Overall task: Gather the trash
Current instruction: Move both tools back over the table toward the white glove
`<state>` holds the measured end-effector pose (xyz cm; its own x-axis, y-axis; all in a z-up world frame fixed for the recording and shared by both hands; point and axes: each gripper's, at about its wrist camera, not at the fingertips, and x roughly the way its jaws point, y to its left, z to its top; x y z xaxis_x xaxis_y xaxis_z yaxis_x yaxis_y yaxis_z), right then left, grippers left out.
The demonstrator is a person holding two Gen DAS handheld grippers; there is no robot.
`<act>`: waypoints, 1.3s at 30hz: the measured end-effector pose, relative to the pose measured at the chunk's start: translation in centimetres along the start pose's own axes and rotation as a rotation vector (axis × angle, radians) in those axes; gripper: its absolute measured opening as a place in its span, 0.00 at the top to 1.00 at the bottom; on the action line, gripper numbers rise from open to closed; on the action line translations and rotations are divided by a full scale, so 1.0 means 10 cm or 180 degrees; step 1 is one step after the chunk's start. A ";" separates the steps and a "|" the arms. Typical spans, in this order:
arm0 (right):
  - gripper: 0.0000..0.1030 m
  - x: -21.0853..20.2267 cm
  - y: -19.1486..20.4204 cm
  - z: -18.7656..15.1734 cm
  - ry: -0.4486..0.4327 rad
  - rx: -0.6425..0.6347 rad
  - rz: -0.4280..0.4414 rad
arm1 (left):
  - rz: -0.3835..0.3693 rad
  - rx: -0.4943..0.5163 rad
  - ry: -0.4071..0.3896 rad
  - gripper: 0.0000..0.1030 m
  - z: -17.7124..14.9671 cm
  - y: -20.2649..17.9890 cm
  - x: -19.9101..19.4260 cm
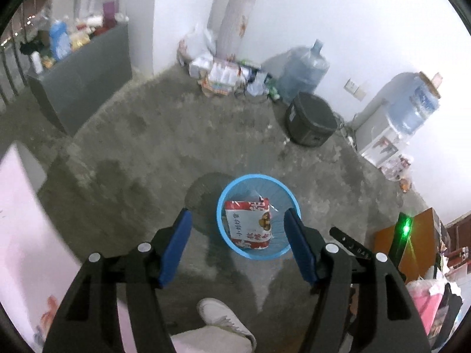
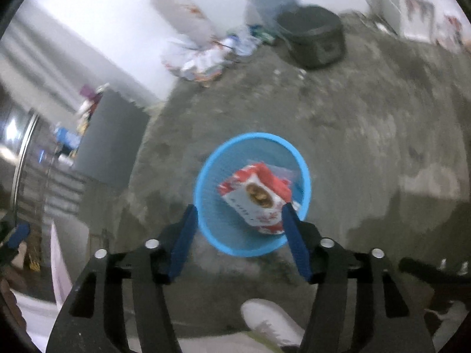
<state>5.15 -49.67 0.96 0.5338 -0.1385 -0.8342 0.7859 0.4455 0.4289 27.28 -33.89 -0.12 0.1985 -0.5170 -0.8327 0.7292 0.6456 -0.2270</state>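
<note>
Since the red and white bag (image 1: 249,224) lies inside the blue bin (image 1: 232,250), I think this drop is done. My left claw (image 1: 237,241) is open with nothing in it, and the bin sits on the floor below and just ahead of it. My right claw (image 2: 238,229) is open and empty too, with the bin under its tips. Next I think I need more trash. A pile of wrappers (image 1: 226,79) lies far ahead by the wall, so I must turn, reach there and pinch one piece.
</note>
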 end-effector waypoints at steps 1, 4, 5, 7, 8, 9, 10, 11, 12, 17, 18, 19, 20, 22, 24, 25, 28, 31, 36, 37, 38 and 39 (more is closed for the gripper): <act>0.39 -0.04 0.08 -0.01 -0.0013 -0.0087 0.0024 | 0.0018 0.0003 -0.0045 0.37 -0.04 0.01 -0.11; 0.36 -0.28 0.39 -0.09 -0.0047 -0.0436 0.0157 | 0.0128 0.0026 -0.0202 0.36 -0.24 0.11 -0.49; 0.36 -0.36 0.51 -0.14 -0.0049 -0.0575 0.0214 | 0.0182 0.0035 -0.0239 0.36 -0.30 0.14 -0.60; 0.35 -0.48 0.70 -0.22 -0.0036 -0.0783 0.0331 | 0.0278 0.0012 -0.0342 0.36 -0.47 0.24 -0.86; 0.35 -0.53 0.78 -0.26 -0.0030 -0.0878 0.0391 | 0.0314 -0.0035 -0.0399 0.36 -0.56 0.30 -1.00; 0.34 -0.59 0.87 -0.31 -0.0025 -0.0983 0.0454 | 0.0331 -0.0075 -0.0441 0.36 -0.62 0.35 -1.10; 0.34 -0.65 0.96 -0.36 -0.0022 -0.1085 0.0512 | 0.0348 -0.0136 -0.0506 0.36 -0.72 0.42 -1.23; 0.34 -0.70 1.02 -0.40 -0.0019 -0.1165 0.0558 | 0.0367 -0.0187 -0.0556 0.36 -0.80 0.47 -1.33; 0.34 -0.75 1.09 -0.45 -0.0014 -0.1249 0.0611 | 0.0402 -0.0246 -0.0616 0.36 -0.90 0.54 -1.47; 0.34 -0.92 1.35 -0.65 0.0026 -0.1554 0.0811 | 0.0654 -0.0536 -0.0977 0.34 -1.51 0.86 -2.11; 0.34 -0.96 1.40 -0.69 0.0038 -0.1609 0.0863 | 0.0718 -0.0578 -0.1039 0.33 -1.60 0.90 -2.20; 0.34 -0.99 1.46 -0.75 0.0053 -0.1668 0.0909 | 0.0826 -0.0648 -0.1121 0.33 -1.74 0.98 -2.33; 0.34 -1.01 1.53 -0.81 0.0077 -0.1742 0.0954 | 0.0920 -0.0714 -0.1182 0.32 -1.86 1.04 -2.43; 0.34 -1.03 1.62 -0.91 0.0128 -0.1848 0.1037 | 0.1128 -0.0884 -0.1306 0.32 -2.15 1.18 -2.65; 0.34 -1.03 1.72 -1.02 0.0233 -0.1936 0.1142 | 0.1290 -0.1041 -0.1383 0.32 -2.42 1.29 -2.81; 0.34 -1.02 1.77 -1.09 0.0296 -0.1973 0.1213 | 0.1369 -0.1118 -0.1415 0.32 -2.57 1.33 -2.89; 0.34 -0.98 1.91 -1.26 0.0454 -0.2050 0.1383 | 0.1562 -0.1317 -0.1447 0.32 -2.95 1.43 -3.05; 0.34 -0.97 2.03 -1.45 0.0634 -0.2133 0.1501 | 0.1651 -0.1501 -0.1402 0.32 -3.22 1.51 -3.12; 0.34 -0.88 2.21 -1.62 0.0837 -0.2258 0.1549 | 0.1725 -0.1622 -0.1312 0.32 -3.49 1.57 -3.11; 0.34 -0.87 2.21 -1.63 0.0868 -0.2259 0.1567 | 0.1733 -0.1646 -0.1292 0.32 -3.51 1.58 -3.09; 0.34 -0.87 2.23 -1.65 0.0909 -0.2250 0.1596 | 0.1711 -0.1666 -0.1277 0.32 -3.55 1.60 -3.07; 0.34 -0.85 2.25 -1.65 0.0969 -0.2224 0.1636 | 0.1686 -0.1675 -0.1267 0.32 -3.56 1.61 -3.06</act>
<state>13.14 -23.92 11.94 0.5820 0.4194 -0.6967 0.0543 0.8348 0.5478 9.59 12.30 3.70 0.7159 -0.1680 -0.6777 0.0944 0.9850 -0.1445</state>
